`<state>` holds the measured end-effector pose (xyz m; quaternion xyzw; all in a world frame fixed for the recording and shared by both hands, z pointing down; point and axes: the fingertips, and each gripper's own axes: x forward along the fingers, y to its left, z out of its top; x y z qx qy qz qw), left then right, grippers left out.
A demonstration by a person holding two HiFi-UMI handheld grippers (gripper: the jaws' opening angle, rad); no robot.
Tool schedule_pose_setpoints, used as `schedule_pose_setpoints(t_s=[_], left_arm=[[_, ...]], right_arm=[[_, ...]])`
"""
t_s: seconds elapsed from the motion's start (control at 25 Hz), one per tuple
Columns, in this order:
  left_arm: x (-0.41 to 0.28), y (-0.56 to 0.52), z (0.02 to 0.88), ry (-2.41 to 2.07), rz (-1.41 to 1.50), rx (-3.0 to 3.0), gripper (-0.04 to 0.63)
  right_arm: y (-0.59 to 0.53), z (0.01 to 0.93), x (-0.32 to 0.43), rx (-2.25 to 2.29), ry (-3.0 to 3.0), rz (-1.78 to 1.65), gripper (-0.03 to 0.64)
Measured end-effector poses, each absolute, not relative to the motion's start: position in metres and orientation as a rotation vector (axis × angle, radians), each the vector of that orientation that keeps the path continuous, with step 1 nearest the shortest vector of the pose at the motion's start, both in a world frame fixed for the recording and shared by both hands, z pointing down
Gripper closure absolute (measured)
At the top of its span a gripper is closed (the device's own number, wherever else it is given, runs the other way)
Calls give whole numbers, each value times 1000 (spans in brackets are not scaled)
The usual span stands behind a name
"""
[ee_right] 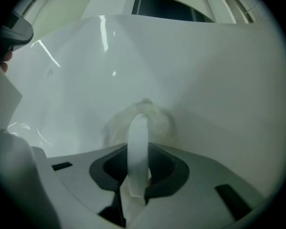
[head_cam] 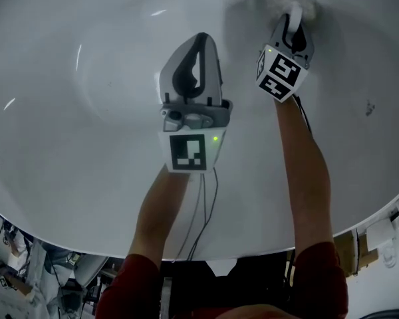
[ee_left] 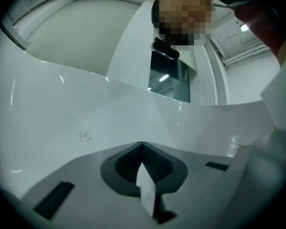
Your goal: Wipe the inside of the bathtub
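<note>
Right hand-held gripper (ee_right: 137, 151): jaws clamped on the white strap loop (ee_right: 138, 132) of a pale fluffy wiping pad (ee_right: 155, 118), which is pressed to the inner wall of the glossy white bathtub (head_cam: 86, 145). The right gripper view shows the loop; the head view shows only the pad's fuzzy edge.

Left hand-held gripper (ee_left: 142, 146): jaws together, nothing between them, over the tub's inner surface near the right one. Only its own view shows a small grey scuff mark (ee_left: 85, 136).

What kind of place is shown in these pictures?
Probably a test hall, not a home bathroom: a white bathtub, a panelled ceiling with a strip light, and clutter beyond the rim.
</note>
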<state>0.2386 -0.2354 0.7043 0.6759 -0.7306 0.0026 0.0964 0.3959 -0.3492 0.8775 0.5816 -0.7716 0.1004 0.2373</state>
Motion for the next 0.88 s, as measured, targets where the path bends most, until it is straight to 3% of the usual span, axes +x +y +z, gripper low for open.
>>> schedule_pose_setpoints(t_s=[0.24,0.88], left_arm=[[84,-262,735,-2161,1,1978,580],[89,-247,720,-2215,24,1905,580]], right_arm=[[-376,915,251,1572,-2083,315,529],[-390,888,268,1657,-2076,424,529]])
